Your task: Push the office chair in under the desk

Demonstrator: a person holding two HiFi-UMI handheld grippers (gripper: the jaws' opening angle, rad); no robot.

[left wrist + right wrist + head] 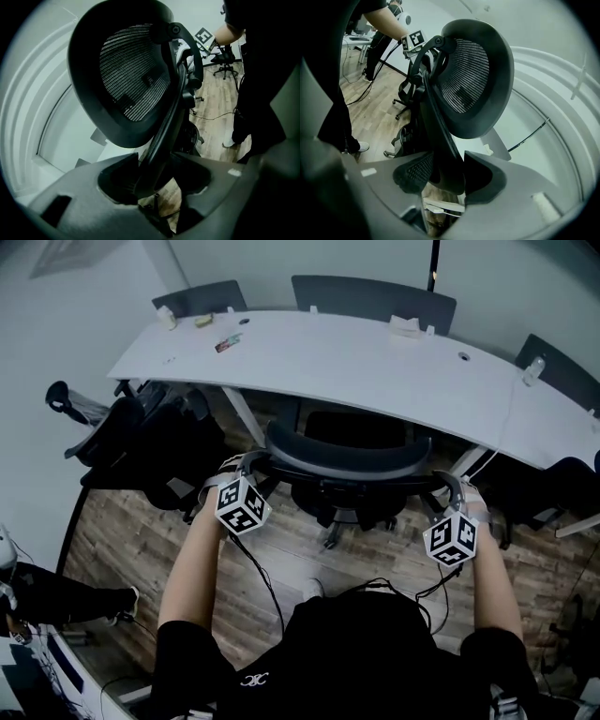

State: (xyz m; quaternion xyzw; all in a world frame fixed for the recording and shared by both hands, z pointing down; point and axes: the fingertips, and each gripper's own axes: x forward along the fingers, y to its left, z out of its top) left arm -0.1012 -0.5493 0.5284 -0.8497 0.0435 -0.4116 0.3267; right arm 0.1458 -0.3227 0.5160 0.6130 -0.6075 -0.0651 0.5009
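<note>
The pushing step is in hand. The left tool and right tool are each clamped on a side bar of the office chair's back frame. The chair is placed at the surface's near edge, seat partly under. An even, straight push from both sides is judged to be needed next.

The office chair stands directly ahead of both grippers, with the left gripper at the left end of its backrest and the right gripper at the right end, each with its jaws clamped on the back frame. Beyond the chair lies the desk, the seat partly under its near edge. A second chair stands left of the left gripper.
</note>
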